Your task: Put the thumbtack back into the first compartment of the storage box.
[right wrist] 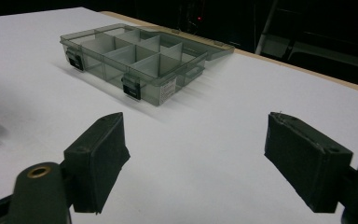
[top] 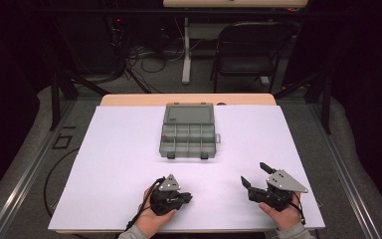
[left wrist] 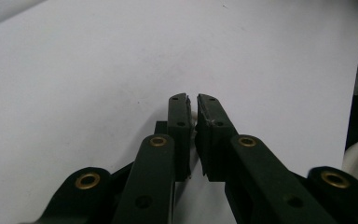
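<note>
While grippers rest near, compartment box (top: 187,131) lies beyond, lid open.

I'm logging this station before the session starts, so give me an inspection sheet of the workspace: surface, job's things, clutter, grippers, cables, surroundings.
Surface: white sheet over a wooden table, whose wood shows at the far edge.
Job's things: grey translucent organizer box, lid open and laid back, two black latches on the near side; a small red item in a left compartment, too small to identify.
Clutter: nothing seen.
Grippers: left gripper jaws nearly closed, empty; right gripper jaws wide open, empty; both near the table's front edge.
Cables: black cable trails from the left gripper; loose cables on the floor behind.
Surroundings: dark room, folding chair beyond the table.
</note>
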### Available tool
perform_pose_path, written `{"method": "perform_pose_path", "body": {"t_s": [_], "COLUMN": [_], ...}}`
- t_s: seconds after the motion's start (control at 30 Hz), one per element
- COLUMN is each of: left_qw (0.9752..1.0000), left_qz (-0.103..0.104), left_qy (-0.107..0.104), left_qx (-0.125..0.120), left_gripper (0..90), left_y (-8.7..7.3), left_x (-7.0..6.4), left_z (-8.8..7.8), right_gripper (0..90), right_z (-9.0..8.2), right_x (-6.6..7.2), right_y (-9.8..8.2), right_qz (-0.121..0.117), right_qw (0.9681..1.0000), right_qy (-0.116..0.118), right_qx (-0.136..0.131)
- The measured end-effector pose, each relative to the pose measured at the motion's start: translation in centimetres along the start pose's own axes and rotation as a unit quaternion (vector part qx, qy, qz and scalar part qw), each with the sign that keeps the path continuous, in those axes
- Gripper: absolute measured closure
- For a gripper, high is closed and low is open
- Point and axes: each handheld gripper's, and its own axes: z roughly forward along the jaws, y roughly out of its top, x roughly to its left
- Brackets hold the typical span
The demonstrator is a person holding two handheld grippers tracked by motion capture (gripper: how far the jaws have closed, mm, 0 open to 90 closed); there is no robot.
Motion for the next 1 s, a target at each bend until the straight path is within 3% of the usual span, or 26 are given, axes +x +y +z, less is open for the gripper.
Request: {"method": "perform_pose_path", "body": {"t_s": [0.4, 0.67, 0.87, 1.0], "left_qw": [1.0000, 0.9995, 0.9973, 0.9935], "left_qz": [0.001, -0.003, -0.011, -0.030], "left_qy": [0.004, 0.014, 0.038, 0.060], "left_qx": [-0.004, -0.030, -0.061, -0.092], "left_gripper": [84.7, 84.7, 84.7, 84.7], "left_y": [-0.1, 0.2, 0.5, 0.6], "left_x": [-0.1, 0.3, 1.1, 2.2], "left_z": [0.0, -1.0, -2.7, -4.4], "right_gripper": [20.0, 20.0, 20.0, 20.1], "right_z": [0.0, 0.0, 0.1, 0.1], "right_x": [0.0, 0.0, -0.1, 0.0], "right_y": [0.0, 0.0, 0.0, 0.0], "right_qz": [0.001, 0.003, 0.000, 0.000], "right_qw": [1.0000, 1.0000, 1.0000, 1.0000], "right_qy": [-0.001, -0.001, 0.000, 0.000], "right_qx": [-0.001, -0.002, 0.001, 0.001]}}
